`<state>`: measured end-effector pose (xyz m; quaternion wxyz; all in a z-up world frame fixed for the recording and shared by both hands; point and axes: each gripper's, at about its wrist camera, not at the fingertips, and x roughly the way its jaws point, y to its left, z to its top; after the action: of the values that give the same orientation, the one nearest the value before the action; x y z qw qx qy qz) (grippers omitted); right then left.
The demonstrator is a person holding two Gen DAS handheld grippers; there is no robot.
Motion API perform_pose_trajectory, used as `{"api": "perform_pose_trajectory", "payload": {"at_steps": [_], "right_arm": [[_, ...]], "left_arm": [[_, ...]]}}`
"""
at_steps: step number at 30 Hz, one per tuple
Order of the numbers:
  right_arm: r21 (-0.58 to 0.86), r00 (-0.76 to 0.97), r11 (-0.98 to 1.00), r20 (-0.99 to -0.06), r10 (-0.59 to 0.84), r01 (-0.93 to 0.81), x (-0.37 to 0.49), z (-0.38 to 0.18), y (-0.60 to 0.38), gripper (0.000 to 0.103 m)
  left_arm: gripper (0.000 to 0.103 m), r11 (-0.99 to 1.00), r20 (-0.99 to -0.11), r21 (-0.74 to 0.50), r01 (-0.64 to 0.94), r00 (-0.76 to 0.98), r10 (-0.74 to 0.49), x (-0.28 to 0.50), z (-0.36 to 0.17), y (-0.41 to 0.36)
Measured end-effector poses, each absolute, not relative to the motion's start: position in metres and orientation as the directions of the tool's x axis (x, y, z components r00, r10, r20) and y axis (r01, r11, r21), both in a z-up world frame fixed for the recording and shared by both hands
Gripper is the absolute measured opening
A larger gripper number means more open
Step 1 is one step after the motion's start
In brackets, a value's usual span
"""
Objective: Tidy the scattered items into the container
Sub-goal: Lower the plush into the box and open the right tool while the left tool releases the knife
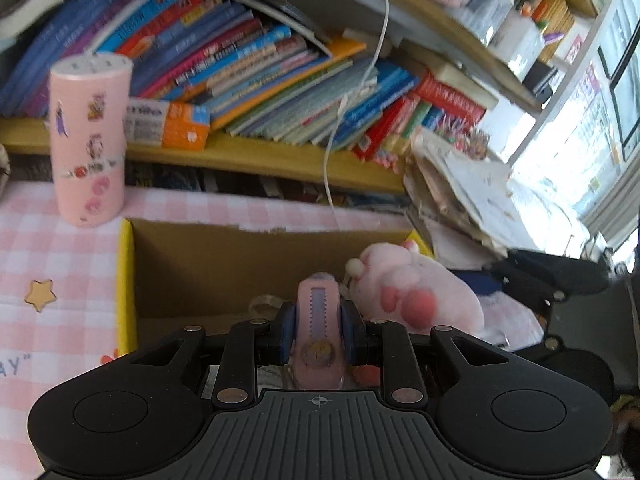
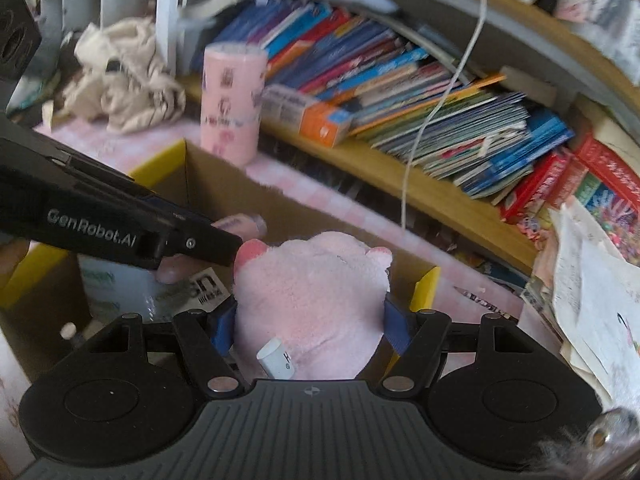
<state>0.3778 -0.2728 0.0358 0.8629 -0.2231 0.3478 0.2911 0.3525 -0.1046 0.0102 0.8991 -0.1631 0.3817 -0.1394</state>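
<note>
The surface is covered with a pink and white checked cloth that carries a yellow star sticker. On it stands an open cardboard box with yellow outer sides, and both claws are over this box. The left claw is clenched on a pink utility knife, which points forward between the blue pads. The right claw is grasping a pink plush toy by its sides, above the right part of the box; a white tag hangs from the toy. In the right wrist view the left claw reaches in from the left, its tip just beside the toy. Some packaged things with printed labels lie on the bottom of the box. Behind the box, a tall pink cylinder with stickers stands upright on the cloth. Behind that is a wooden shelf with many leaning books and an orange and white carton. A white cord hangs in front of the books. To the right is a pile of papers, and to the left a crumpled beige cloth.
</note>
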Motion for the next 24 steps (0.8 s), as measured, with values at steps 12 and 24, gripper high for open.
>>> {"api": "perform_pose_trajectory", "payload": {"at_steps": [12, 24], "right_arm": [[-0.192, 0.48, 0.655, -0.827, 0.293, -0.731, 0.391, 0.0, -0.261, 0.071], [-0.175, 0.511, 0.685, -0.797, 0.323, -0.707, 0.389, 0.011, -0.263, 0.088]], "left_arm": [[0.023, 0.899, -0.665, -0.416, 0.136, 0.629, -0.403, 0.367, -0.007, -0.108], [0.043, 0.907, -0.664, -0.402, 0.122, 0.644, -0.381, 0.359, 0.004, -0.109]]}}
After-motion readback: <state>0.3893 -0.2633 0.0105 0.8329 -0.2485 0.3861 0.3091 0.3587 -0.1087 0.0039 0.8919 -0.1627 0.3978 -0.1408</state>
